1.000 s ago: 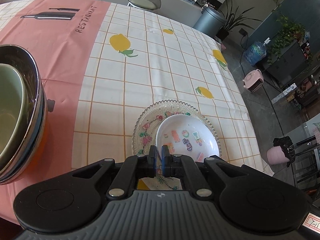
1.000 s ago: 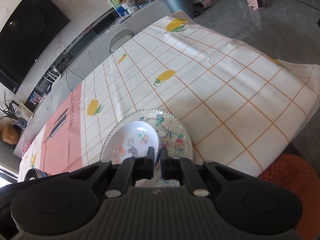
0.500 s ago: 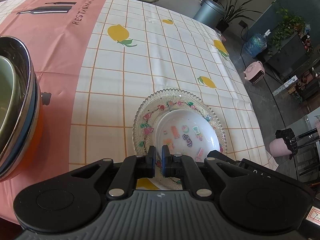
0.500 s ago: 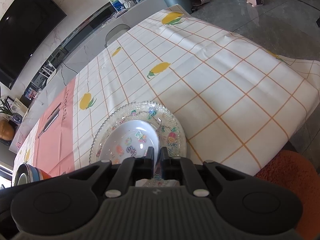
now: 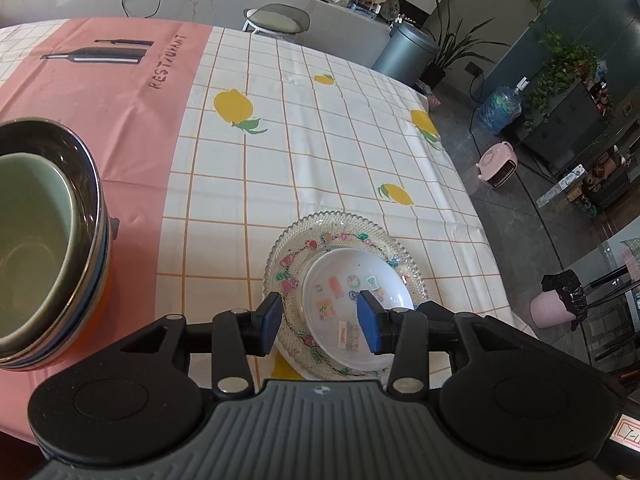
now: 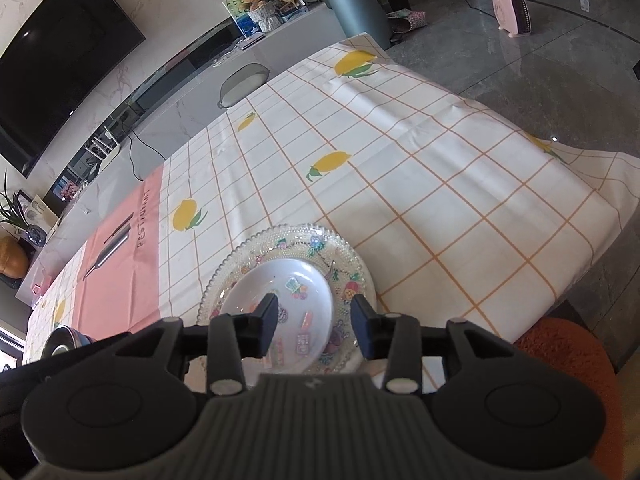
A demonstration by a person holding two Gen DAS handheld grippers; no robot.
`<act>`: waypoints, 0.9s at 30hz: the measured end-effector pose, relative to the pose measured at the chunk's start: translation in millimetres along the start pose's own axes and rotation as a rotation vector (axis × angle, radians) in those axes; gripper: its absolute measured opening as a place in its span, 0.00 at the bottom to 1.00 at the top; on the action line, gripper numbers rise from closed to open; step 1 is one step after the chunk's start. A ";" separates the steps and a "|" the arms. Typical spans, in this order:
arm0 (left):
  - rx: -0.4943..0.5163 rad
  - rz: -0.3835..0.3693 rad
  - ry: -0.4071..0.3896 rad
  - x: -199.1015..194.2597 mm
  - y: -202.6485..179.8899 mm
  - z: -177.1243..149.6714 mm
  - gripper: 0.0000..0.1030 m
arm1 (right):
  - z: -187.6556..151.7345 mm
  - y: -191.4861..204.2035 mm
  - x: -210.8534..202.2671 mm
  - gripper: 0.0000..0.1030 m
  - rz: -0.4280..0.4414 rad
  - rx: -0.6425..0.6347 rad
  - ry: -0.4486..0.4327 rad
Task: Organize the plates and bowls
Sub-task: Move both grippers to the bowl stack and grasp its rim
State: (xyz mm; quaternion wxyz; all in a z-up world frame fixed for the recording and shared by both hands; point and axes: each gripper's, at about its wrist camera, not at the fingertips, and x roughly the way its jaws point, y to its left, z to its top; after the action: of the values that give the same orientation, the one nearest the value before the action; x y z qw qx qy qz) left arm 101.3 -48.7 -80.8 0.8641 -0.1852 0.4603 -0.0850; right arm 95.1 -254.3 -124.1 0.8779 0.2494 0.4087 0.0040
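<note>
A clear glass plate with a beaded rim (image 5: 296, 236) (image 6: 352, 260) lies on the tablecloth near the table's front edge. A white sticker-decorated dish (image 5: 352, 280) (image 6: 280, 284) rests inside it. My left gripper (image 5: 320, 320) is open and empty, its jaws spread above the near rim of the plates. My right gripper (image 6: 314, 320) is open and empty, also above the near rim. A stack of bowls, green inside steel inside blue and orange (image 5: 40, 240), stands to the left; its edge shows in the right wrist view (image 6: 64, 338).
The table carries a checked lemon cloth with a pink band (image 5: 120, 92). Its right edge (image 5: 460, 168) drops to the floor. A stool (image 5: 276, 20) stands at the far side. An orange cushion (image 6: 568, 352) sits below the table corner.
Both grippers were shut on the near rim of the plates and have opened. Both cameras have pulled back and risen slightly; the plates stay on the cloth.
</note>
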 end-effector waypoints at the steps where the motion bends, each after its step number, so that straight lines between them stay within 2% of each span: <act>1: 0.006 -0.001 -0.008 -4.6 -0.9 0.9 0.52 | 0.1 0.9 -2.5 0.43 0.000 0.000 -0.003; 2: 0.015 -0.003 -0.017 -9.5 -1.7 1.5 0.55 | 0.4 2.0 -4.9 0.43 -0.003 0.000 -0.006; 4: 0.034 -0.011 -0.028 -18.4 -3.6 2.7 0.61 | 0.1 5.1 -9.6 0.51 -0.010 -0.003 -0.010; 6: 0.054 -0.020 -0.040 -28.4 -4.3 3.6 0.65 | -0.3 8.7 -14.3 0.53 -0.014 -0.008 -0.015; 12: 0.101 -0.043 -0.077 -68.9 3.0 12.0 0.72 | -5.5 28.9 -29.3 0.64 0.009 -0.041 -0.020; 18: 0.125 -0.059 -0.091 -104.4 28.5 23.5 0.77 | -15.0 61.1 -35.9 0.76 0.066 -0.093 0.010; 20: 0.142 -0.041 -0.099 -113.6 38.1 25.3 0.78 | -20.1 73.8 -35.5 0.77 0.085 -0.114 0.032; 23: 0.149 0.026 -0.148 -125.5 54.0 26.5 0.79 | -28.3 91.1 -33.1 0.80 0.110 -0.144 0.063; 27: 0.101 0.100 -0.192 -132.5 81.3 29.5 0.81 | -38.3 109.6 -26.2 0.81 0.119 -0.180 0.097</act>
State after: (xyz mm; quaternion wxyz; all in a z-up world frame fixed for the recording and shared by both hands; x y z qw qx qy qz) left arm 49.4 75.1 3.0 0.9156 -0.1254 0.3792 -0.0468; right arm 71.6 -147.3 -77.7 0.8741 0.1931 0.4333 0.1048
